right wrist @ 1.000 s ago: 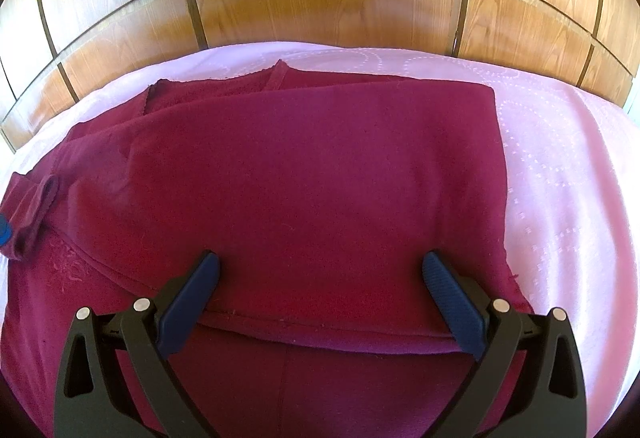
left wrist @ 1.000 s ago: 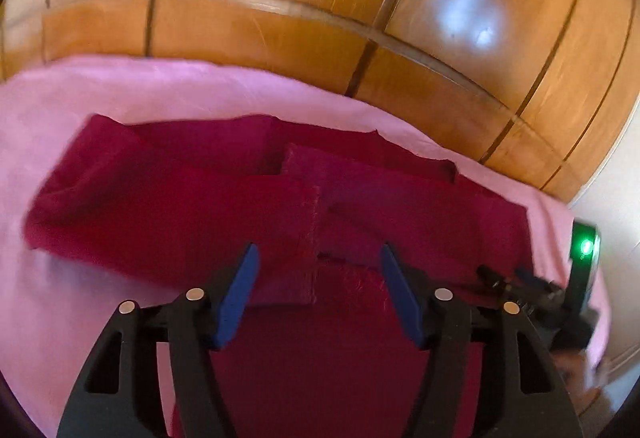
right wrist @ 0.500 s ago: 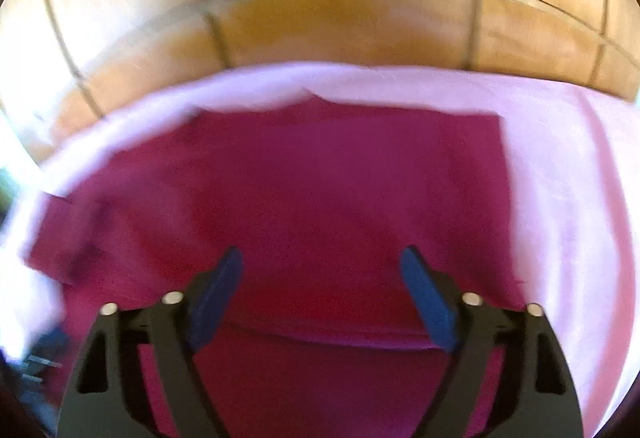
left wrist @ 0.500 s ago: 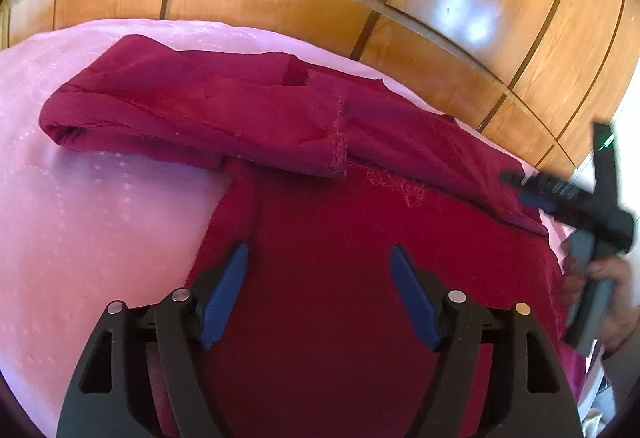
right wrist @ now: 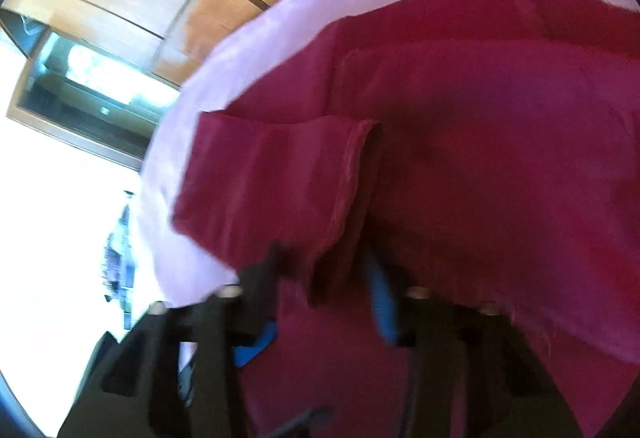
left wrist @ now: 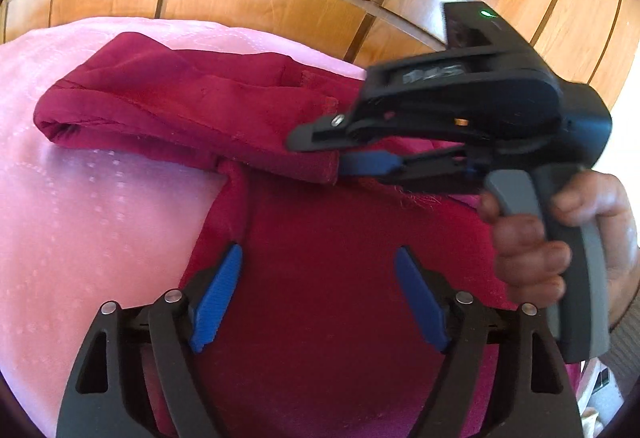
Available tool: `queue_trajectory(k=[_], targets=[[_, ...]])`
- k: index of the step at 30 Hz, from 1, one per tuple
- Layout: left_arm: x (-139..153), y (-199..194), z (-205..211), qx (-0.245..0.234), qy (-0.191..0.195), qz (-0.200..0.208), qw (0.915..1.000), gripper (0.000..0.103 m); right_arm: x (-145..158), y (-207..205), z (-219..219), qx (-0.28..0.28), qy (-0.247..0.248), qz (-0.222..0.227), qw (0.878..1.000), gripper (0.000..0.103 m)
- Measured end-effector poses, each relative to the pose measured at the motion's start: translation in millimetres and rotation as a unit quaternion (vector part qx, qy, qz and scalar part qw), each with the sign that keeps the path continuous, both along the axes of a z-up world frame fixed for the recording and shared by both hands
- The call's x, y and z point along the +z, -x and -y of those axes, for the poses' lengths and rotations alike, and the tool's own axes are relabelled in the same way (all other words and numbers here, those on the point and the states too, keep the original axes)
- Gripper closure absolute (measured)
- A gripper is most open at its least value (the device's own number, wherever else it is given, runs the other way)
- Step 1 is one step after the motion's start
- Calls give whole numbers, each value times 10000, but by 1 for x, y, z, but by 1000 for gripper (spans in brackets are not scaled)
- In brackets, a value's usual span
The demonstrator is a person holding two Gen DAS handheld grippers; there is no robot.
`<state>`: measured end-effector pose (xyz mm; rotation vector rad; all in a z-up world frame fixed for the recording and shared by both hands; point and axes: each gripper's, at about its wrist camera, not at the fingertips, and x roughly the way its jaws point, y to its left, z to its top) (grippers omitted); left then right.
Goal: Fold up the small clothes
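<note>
Garment (left wrist: 328,270): maroon, spread on pink sheet (left wrist: 100,218) — sleeve (left wrist: 192,126) folded across.
Left tool (left wrist: 318,294): jaws just widening, apart over the cloth.
Right tool (left wrist: 340,162): jaws just closing — clamped on sleeve cuff.

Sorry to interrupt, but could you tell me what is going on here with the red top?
A person is folding a dark red long-sleeved top on a pink bedspread with two handheld grippers. The right gripper has just been closing at the cuff of the sleeve that lies folded across the body; the cuff sits between its jaws. The left gripper hovers open over the body.
</note>
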<state>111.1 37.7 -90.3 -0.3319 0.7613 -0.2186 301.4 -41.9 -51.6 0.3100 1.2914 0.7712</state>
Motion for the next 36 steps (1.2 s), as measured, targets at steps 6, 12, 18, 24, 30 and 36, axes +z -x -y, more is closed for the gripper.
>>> queue_trajectory(k=[6, 12, 18, 24, 30, 36], targets=[[0, 2, 2, -22, -30, 0, 10000, 23, 74, 21, 7, -115, -97, 1384, 9903, 98], [0, 0, 5, -13, -85, -20, 10000, 23, 143, 34, 92, -893, 16, 2436, 9658, 99], [1, -3, 7, -29, -172, -43, 9998, 22, 104, 30, 179, -1798, 768, 2134, 9572, 98], [0, -5, 12, -28, -272, -49, 9996, 22, 21, 26, 241, -2497, 1131, 1195, 9542, 98], [1, -7, 17, -13, -467, -114, 9988, 22, -4, 30, 251, -2783, 1113, 1024, 9485, 98], [29, -8, 4, 50, -451, -82, 9989, 22, 22, 56, 264, -2896, 1493, 1492, 9336, 48]])
